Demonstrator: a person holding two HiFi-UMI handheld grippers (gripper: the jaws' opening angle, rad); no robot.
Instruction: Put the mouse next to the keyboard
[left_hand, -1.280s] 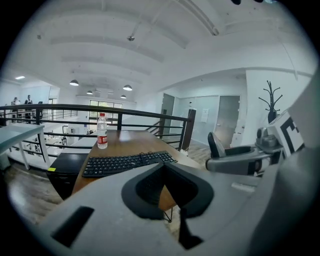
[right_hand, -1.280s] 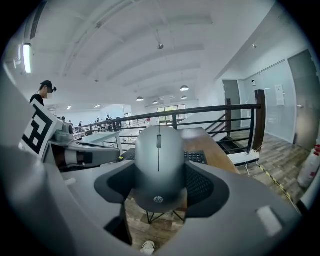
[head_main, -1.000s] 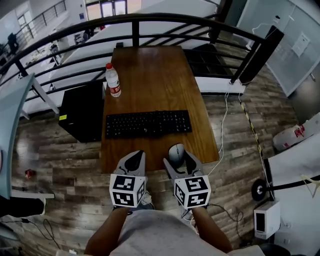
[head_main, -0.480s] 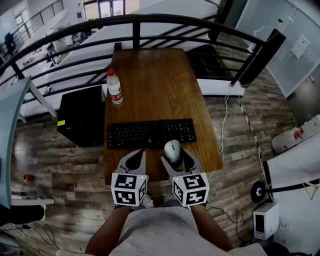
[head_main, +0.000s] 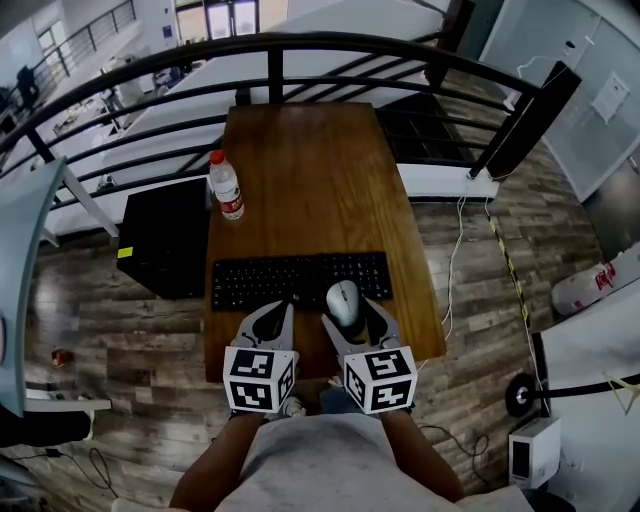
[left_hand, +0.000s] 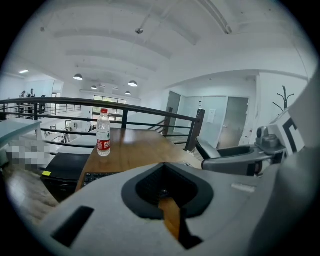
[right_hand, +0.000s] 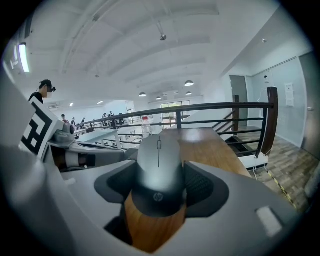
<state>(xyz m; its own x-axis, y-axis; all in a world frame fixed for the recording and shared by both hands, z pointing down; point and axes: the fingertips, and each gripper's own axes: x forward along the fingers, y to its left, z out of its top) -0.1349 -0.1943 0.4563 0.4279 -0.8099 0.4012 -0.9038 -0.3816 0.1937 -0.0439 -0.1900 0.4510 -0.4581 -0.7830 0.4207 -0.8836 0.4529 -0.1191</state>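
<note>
We have the mouse (head_main: 344, 302) pinched by its sides in our right gripper (head_main: 350, 312), near the table's (head_main: 310, 160) front edge. Its long axis runs front to back, nose at the keyboard's (head_main: 290, 281) near edge. Only the right gripper view shows its tail logo. Our left gripper (head_main: 272, 318) hangs alongside, jaws pressed together. A bottle (head_main: 226, 187) stands by the left edge.

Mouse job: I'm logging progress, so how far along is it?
Done: the right gripper has its jaws closed on the mouse. In hand: the mouse is held at the near edge of the keyboard; whether it touches the table is unclear. Left: set it beside the keyboard and open the jaws. The left gripper is shut and empty.
</note>
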